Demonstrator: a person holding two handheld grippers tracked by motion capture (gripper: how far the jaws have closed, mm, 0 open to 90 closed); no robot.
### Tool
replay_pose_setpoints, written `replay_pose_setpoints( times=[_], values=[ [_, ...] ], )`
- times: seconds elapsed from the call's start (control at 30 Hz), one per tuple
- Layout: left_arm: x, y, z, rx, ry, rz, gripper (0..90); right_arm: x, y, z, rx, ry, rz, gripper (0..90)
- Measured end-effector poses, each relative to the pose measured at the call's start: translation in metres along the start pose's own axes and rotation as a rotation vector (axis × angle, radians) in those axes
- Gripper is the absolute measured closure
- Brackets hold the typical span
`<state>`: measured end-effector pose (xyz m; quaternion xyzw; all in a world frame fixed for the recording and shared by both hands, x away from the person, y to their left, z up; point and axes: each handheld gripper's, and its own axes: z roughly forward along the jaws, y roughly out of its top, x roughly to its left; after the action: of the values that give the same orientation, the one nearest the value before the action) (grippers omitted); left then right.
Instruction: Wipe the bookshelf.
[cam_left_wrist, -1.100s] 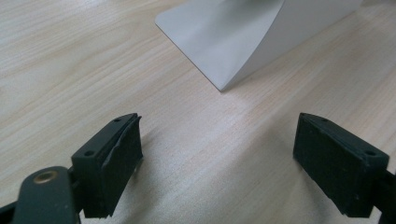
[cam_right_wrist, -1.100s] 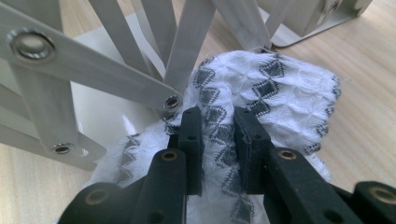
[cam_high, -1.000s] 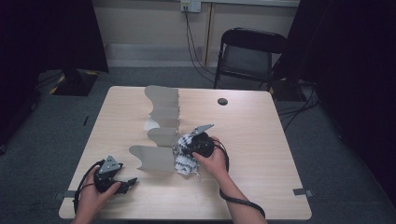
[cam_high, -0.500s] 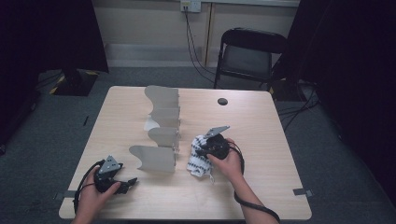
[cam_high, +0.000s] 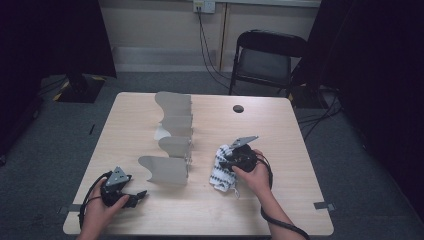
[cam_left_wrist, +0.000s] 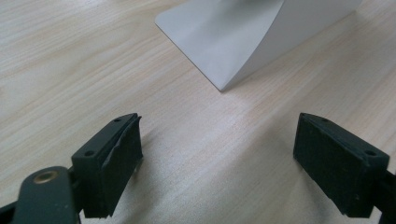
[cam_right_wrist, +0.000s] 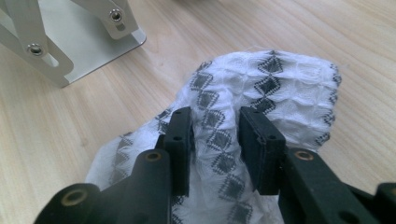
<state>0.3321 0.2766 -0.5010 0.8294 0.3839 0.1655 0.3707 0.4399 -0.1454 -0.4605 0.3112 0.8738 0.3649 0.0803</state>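
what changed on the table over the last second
The right gripper slid the white patterned cloth rightward, away from the grey rack; its jaws have just been opening, cloth between them. The left gripper stayed open near the table's front edge.

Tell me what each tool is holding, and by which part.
The left tool holds nothing; it stands open over bare table. The right tool straddles a raised fold in the middle of the patterned cloth, its jaws just opening, the grip apparently loosening.

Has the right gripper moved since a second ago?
Yes. The right gripper and the patterned cloth moved rightward, away from the metal rack; its jaws have just been opening, cloth between them.
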Motion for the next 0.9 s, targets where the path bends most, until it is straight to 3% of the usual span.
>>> replay_pose_setpoints(
  times=[0.23,0.6,0.9],
  values=[
    [0.0,0.0,0.0,0.0,0.001,0.0,14.8,0.002,0.013,-0.011,-0.028,-0.004,-0.005,56.9],
    [-0.001,0.0,0.0,-0.001,0.005,-0.003,14.7,0.019,0.057,-0.025,-0.063,0.044,-0.052,52.7],
    [-0.001,0.0,0.0,0.0,0.004,-0.003,14.7,0.037,0.098,-0.032,-0.068,0.061,-0.131,50.5]
  ],
)
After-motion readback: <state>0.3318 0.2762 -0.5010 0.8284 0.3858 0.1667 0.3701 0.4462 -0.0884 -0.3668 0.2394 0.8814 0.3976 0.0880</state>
